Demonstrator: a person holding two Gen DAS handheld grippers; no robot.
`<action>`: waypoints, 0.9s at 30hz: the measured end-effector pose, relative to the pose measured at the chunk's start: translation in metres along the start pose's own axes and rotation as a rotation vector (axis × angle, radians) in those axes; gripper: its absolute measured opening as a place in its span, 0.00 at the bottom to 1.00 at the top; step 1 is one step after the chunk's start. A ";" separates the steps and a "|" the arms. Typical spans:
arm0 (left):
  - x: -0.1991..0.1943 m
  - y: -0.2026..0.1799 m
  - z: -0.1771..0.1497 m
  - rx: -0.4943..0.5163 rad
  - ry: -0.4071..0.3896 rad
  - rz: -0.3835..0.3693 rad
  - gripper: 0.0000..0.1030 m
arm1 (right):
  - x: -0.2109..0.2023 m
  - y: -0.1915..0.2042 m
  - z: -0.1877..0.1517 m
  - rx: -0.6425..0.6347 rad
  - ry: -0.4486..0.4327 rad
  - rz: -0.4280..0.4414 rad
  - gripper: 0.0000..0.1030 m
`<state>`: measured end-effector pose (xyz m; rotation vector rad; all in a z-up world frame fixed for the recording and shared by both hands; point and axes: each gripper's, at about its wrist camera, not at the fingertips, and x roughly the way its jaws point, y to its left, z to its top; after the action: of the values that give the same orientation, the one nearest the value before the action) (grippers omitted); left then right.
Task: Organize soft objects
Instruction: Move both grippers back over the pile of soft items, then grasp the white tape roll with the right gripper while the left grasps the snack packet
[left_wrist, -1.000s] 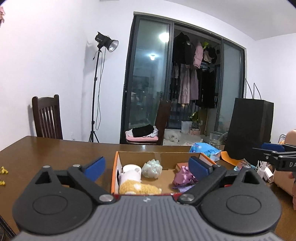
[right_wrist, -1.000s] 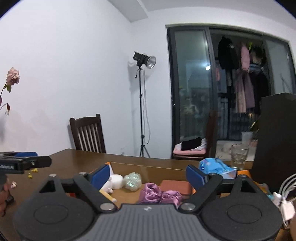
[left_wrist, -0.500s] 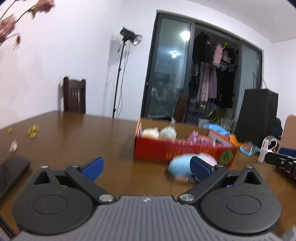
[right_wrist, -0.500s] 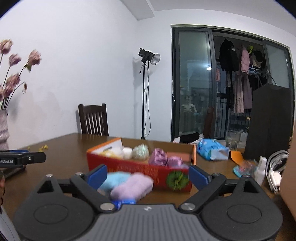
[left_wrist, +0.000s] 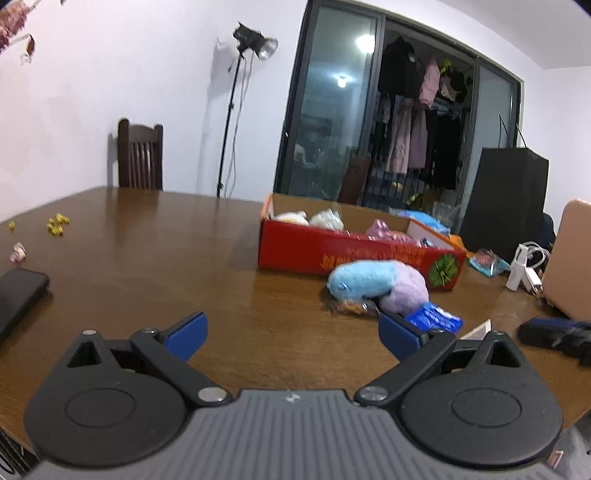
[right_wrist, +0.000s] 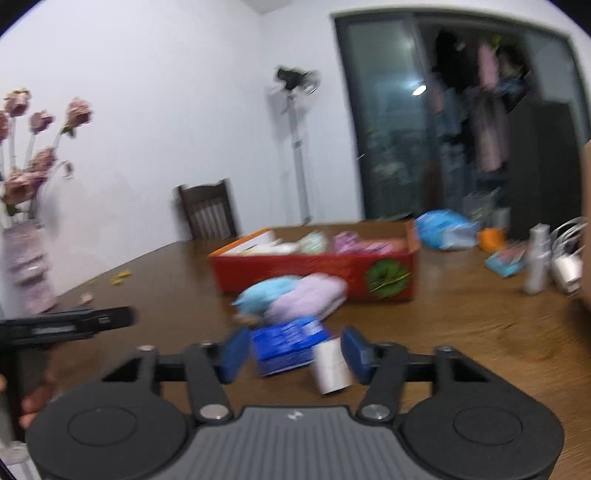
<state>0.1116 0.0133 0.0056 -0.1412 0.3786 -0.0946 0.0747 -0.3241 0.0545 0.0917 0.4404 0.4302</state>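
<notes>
A red cardboard box (left_wrist: 354, 253) (right_wrist: 314, 269) stands on the wooden table with several soft items inside. In front of it lie a light-blue plush (left_wrist: 360, 282) (right_wrist: 267, 290) and a purple plush (left_wrist: 406, 290) (right_wrist: 306, 299), touching each other. A blue packet (left_wrist: 434, 319) (right_wrist: 286, 343) and a white roll (right_wrist: 330, 367) lie nearer. My left gripper (left_wrist: 291, 334) is open and empty, low over the table, left of the plushes. My right gripper (right_wrist: 291, 354) is open, its blue pads either side of the packet and roll; the view is blurred.
A black phone (left_wrist: 18, 295) lies at the table's left edge, yellow bits (left_wrist: 57, 223) beyond it. A vase of pink flowers (right_wrist: 29, 269) stands far left. A blue tissue pack (right_wrist: 443, 229), chargers (left_wrist: 524, 266) and a black bag (left_wrist: 506, 199) crowd the right side.
Both grippers have pulled back from over the box and dropped low. The plushes, packet and roll have come into view in front of the box. The right gripper's jaws have narrowed.
</notes>
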 end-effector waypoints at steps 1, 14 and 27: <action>0.002 -0.002 -0.001 0.003 0.006 -0.006 0.98 | 0.007 0.002 -0.003 0.000 0.027 0.015 0.39; 0.059 -0.041 0.006 0.074 0.100 -0.101 0.88 | 0.057 -0.040 0.006 0.058 0.067 -0.126 0.42; 0.152 -0.038 0.030 0.053 0.286 -0.130 0.69 | 0.078 -0.056 0.009 0.013 0.160 -0.141 0.51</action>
<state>0.2609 -0.0385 -0.0159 -0.0999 0.6518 -0.2546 0.1638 -0.3423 0.0218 0.0384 0.6033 0.2968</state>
